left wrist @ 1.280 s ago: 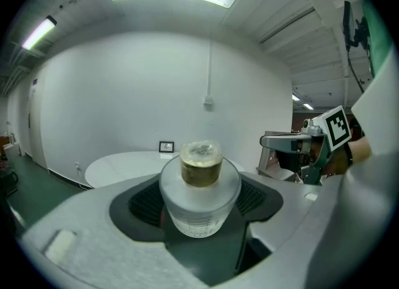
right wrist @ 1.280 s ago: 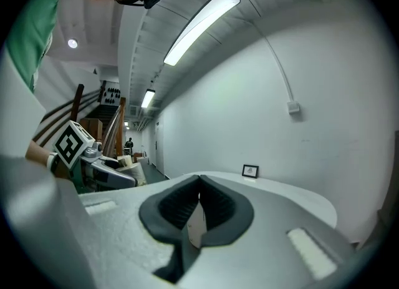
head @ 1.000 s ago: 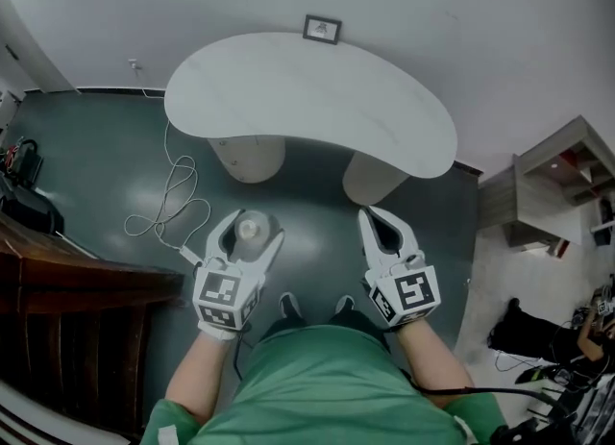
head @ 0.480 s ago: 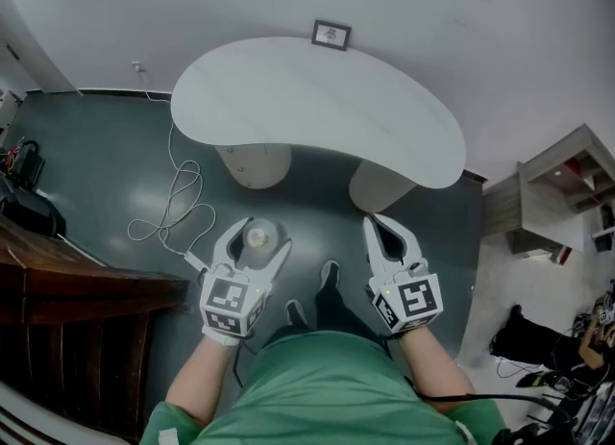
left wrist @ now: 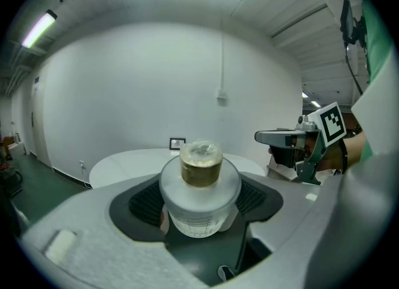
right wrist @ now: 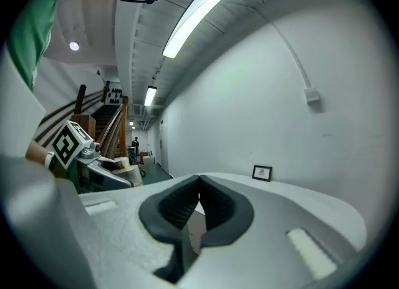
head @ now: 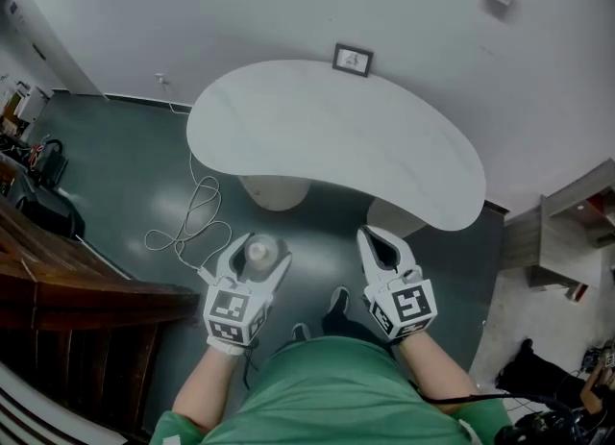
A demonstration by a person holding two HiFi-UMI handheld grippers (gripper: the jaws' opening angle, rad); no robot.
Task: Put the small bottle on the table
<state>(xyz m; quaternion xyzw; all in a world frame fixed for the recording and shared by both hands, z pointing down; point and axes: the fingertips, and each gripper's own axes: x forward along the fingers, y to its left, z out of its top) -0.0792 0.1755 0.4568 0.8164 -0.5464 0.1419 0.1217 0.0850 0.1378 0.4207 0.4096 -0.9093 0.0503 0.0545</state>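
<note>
Left gripper (head: 258, 253) is clamped on the small bottle (left wrist: 201, 188). Jaws are part-open, pads pressing both sides of its clear body, and the bottle stands upright w/ its brownish cap on top. The grip looks the same as 1 s ago, so nothing has slipped. Right gripper (head: 375, 241), just beside it, is closed tip to tip and holds nothing. The change is the approach: the white table (head: 336, 135) ahead of both grippers sits nearer than 1 s ago, and a shoe (head: 336, 301) has stepped fwd behind them. Both grippers are still short of the table's near edge, over dark floor. So it's still the carry phase; prob. more fwd travel is needed, then set down and release.
</note>
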